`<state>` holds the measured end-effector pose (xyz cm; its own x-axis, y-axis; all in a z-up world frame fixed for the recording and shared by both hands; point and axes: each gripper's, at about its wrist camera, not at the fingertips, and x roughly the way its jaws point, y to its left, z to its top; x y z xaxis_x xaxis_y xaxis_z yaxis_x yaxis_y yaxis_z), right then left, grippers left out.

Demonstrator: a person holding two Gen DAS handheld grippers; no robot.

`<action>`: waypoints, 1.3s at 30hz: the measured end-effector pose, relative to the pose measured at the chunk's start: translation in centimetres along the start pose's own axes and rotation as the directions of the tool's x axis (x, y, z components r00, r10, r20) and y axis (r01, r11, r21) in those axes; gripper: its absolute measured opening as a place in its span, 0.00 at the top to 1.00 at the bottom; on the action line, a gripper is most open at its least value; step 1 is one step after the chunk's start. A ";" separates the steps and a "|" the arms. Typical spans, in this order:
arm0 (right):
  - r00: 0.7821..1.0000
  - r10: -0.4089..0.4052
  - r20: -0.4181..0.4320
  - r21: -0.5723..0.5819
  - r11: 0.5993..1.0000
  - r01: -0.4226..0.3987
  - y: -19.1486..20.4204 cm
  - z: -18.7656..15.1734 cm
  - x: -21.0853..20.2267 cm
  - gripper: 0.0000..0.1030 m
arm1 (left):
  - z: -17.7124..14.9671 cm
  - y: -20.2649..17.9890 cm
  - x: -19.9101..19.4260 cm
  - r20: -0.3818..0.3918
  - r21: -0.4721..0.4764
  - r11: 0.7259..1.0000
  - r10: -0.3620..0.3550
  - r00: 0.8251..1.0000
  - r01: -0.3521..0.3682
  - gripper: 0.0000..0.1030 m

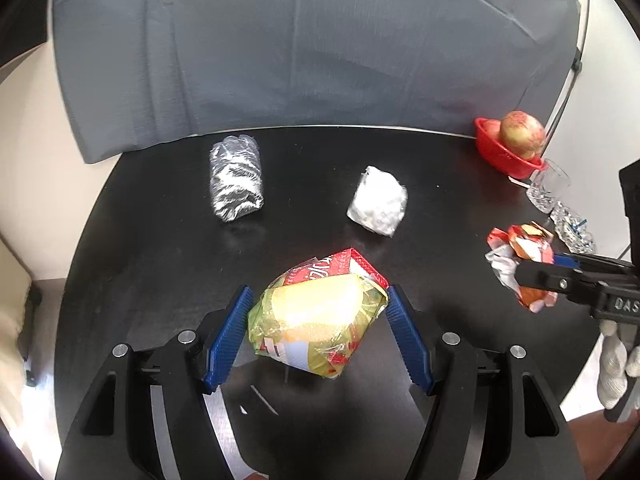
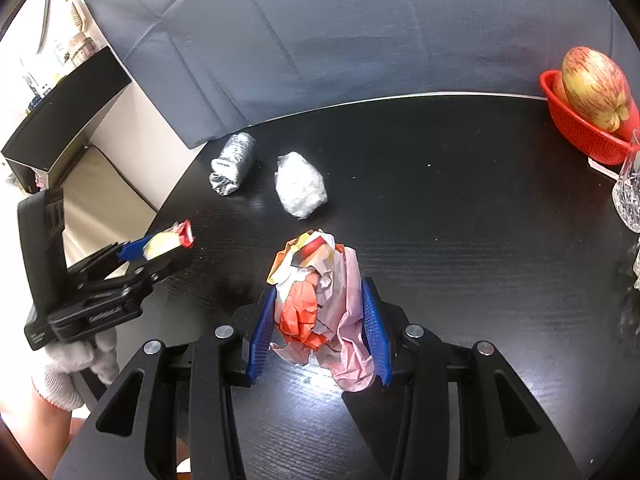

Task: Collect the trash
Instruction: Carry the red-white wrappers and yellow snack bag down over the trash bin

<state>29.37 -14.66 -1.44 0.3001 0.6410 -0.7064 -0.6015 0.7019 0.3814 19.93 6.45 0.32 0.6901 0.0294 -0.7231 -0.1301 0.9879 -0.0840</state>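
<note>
My left gripper [image 1: 320, 294] is shut on a crumpled yellow-green and red snack packet [image 1: 320, 320], which it holds just above the black round table [image 1: 152, 248]. The right wrist view shows that gripper [image 2: 160, 250] at the left with the packet [image 2: 168, 242] sticking out of its jaws. My right gripper [image 2: 320, 289] is shut on a crumpled red, white and pink paper wrapper [image 2: 320, 300], also seen at the right edge of the left wrist view as the wrapper [image 1: 520, 248]. On the table lie a crushed clear bottle [image 1: 236, 180] and a white crumpled wad [image 1: 378, 204].
A red basket [image 1: 496, 152] with an apple [image 1: 522, 134] stands at the table's far right edge, with cut-glass tumblers [image 1: 548, 184] beside it. A grey cushion [image 1: 300, 40] rises behind the table. A black box [image 2: 68, 108] sits off the table's left side. Gloved hands hold both grippers.
</note>
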 end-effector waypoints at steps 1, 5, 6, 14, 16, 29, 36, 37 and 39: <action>1.000 0.003 0.003 0.000 1.000 -0.003 0.1 -0.2 -0.2 0.59 | -0.2 -0.1 -0.4 0.001 -0.001 1.000 -0.002 1.000 0.002 0.36; 1.000 0.024 0.020 -0.006 1.000 -0.023 1.1 -1.0 -1.2 0.59 | -1.5 -0.1 -2.2 0.014 -0.023 1.000 -0.002 1.000 0.003 0.36; 0.999 0.028 0.029 -0.014 1.000 -0.027 1.5 -1.3 -1.6 0.59 | -2.0 -0.1 -2.8 0.018 -0.033 0.999 -0.004 1.000 0.005 0.36; 0.996 0.069 0.049 -0.017 0.997 -0.069 3.1 -4.1 -3.8 0.59 | -5.8 -1.4 -6.3 0.043 -0.065 0.998 -0.018 0.999 0.021 0.36; 0.995 0.077 0.055 -0.019 0.997 -0.076 3.5 -4.8 -4.4 0.59 | -6.9 -1.7 -7.0 0.043 -0.073 0.997 -0.018 0.999 0.021 0.36; 0.994 0.105 0.035 -0.032 0.994 -0.104 6.4 -11.6 -6.9 0.59 | -12.9 -3.6 -11.0 0.030 -0.075 0.997 -0.028 0.999 0.030 0.36; 0.995 0.098 0.030 -0.044 0.994 -0.097 7.3 -14.5 -8.4 0.59 | -15.8 -3.8 -13.3 0.022 -0.089 0.995 -0.036 0.999 0.038 0.36; 0.995 0.100 0.030 -0.043 0.994 -0.098 7.4 -14.9 -8.6 0.59 | -16.2 -3.9 -13.6 0.020 -0.092 0.995 -0.039 0.999 0.040 0.36; 0.995 0.100 0.027 -0.043 0.994 -0.099 7.6 -15.7 -8.9 0.59 | -16.9 -4.0 -14.2 0.018 -0.092 0.995 -0.037 0.999 0.038 0.36</action>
<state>10.52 -19.92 -1.55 0.2580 0.7162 -0.6484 -0.6595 0.6210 0.4236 -1.37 -0.53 -0.67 0.7069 -0.0045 -0.7073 -0.1688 0.9700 -0.1748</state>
